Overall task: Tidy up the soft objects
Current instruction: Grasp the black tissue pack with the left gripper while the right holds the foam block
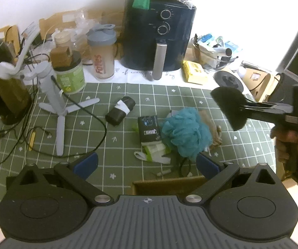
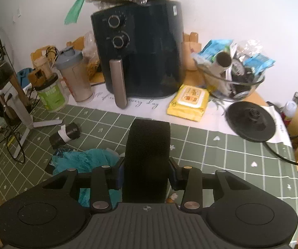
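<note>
My right gripper point(image 2: 146, 172) is shut on a black sponge pad point(image 2: 147, 153), held above the green checked tablecloth; it also shows in the left wrist view point(image 1: 228, 106) at the right, lifted in the air. My left gripper point(image 1: 146, 161) is open and empty, low over the near table edge. Just ahead of it lie a teal bath pouf point(image 1: 185, 132), a small black packet point(image 1: 149, 128), a green-and-white cloth item point(image 1: 155, 151) and a black roll with a white band point(image 1: 119, 111). The pouf point(image 2: 86, 159) and the roll point(image 2: 66, 136) show left of my right gripper.
A dark air fryer point(image 1: 159, 35) stands at the back, with a shaker bottle point(image 1: 103, 51), a green jar point(image 1: 70, 76), a white tripod point(image 1: 53, 95) and cables to the left. A yellow wipes pack point(image 2: 188, 101), glass bowl point(image 2: 231, 76) and black kettle base point(image 2: 252, 122) are right. A cardboard box point(image 1: 165, 184) is near.
</note>
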Demonstrator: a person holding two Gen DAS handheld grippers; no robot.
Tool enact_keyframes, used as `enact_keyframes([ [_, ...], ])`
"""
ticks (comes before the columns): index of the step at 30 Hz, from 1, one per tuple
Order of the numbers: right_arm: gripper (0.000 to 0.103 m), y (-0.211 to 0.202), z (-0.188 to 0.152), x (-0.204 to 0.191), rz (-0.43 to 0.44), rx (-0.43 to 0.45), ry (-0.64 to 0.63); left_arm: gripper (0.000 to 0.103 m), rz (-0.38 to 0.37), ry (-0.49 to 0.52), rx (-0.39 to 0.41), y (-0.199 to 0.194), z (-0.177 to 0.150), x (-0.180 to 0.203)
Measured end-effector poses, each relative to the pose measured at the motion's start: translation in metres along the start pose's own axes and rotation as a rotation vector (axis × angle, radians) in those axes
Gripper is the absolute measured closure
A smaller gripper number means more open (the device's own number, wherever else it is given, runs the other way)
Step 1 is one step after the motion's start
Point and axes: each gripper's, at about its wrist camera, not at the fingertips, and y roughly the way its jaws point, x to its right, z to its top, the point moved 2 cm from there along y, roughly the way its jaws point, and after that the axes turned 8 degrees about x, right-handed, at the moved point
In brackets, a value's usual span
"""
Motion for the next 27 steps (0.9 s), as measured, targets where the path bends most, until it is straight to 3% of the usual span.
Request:
enact_keyframes([
  [12,0.059,-0.065,-0.006,-0.012,-0.008,0.07,0.044,0.0,-0.017,0.019,-0.028,0.047,0.018,-0.012],
  [22,0.059,-0.105,-0.02,-0.021,-0.041,0.09,0.074,0.001,-0.001,0.016,-0.166,0.109,0.035,-0.018],
  [25,0.059,-0.112,-0.024,-0.02,-0.053,0.092,0.101,0.014,-0.01,-0.011,-0.221,0.131,0.038,-0.02],
  [27,0.059,-0.117,-0.027,-0.019,-0.063,0.092,0.111,0.014,-0.013,-0.03,-0.256,0.144,0.039,-0.022],
])
